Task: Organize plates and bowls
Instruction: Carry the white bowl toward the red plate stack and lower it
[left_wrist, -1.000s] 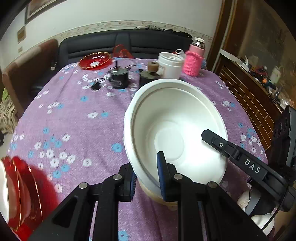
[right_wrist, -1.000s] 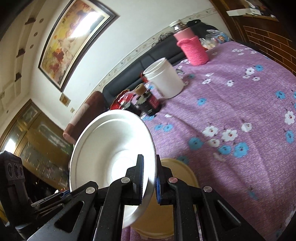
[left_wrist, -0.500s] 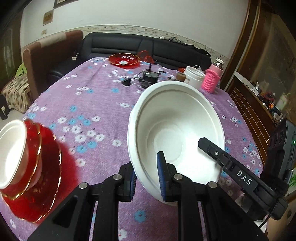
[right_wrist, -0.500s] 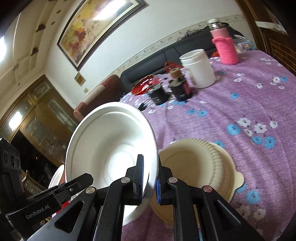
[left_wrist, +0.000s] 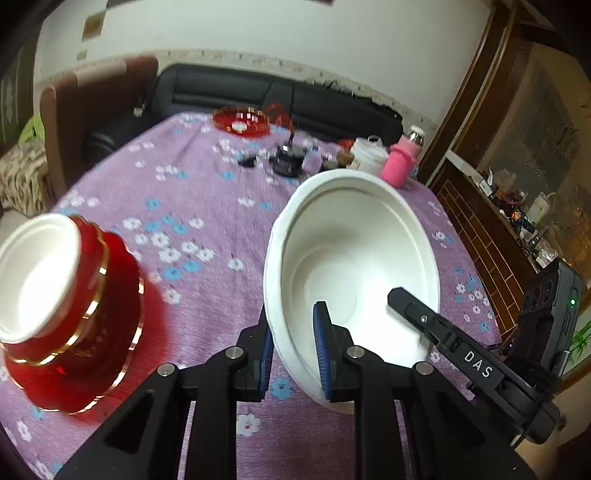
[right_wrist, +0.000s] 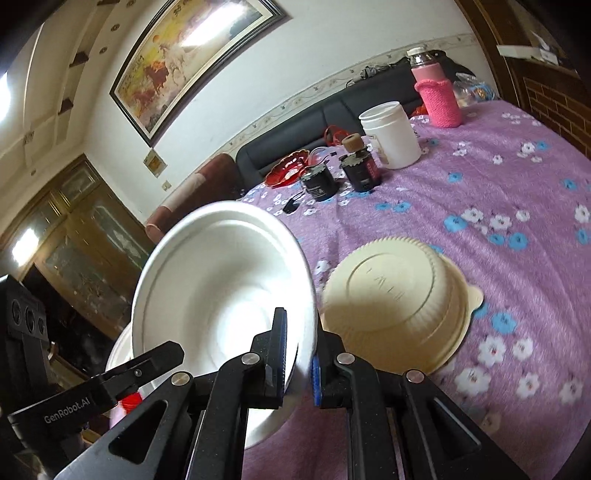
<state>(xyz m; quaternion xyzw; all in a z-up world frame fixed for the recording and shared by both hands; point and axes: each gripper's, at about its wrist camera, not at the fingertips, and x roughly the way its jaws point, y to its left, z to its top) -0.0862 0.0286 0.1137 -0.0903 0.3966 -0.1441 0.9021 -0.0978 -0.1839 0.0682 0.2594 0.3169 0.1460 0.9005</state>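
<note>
White and deep, a bowl (left_wrist: 354, 266) is held tilted in the air above a purple flowered tablecloth (left_wrist: 207, 206). Its near rim is pinched between the pads of the left gripper (left_wrist: 291, 354), and its opposite rim is pinched by the right gripper (right_wrist: 297, 354). To the left, a stack of red plates (left_wrist: 92, 332) topped by a small white bowl (left_wrist: 35, 273) is seen on the cloth. To the right, a cream bowl (right_wrist: 399, 306) is seen upside down on the cloth, just beside the held bowl. At the far side, a red dish (left_wrist: 241, 120), a white jar (right_wrist: 390, 134) and a pink-sleeved bottle (right_wrist: 437, 99) are seen.
</note>
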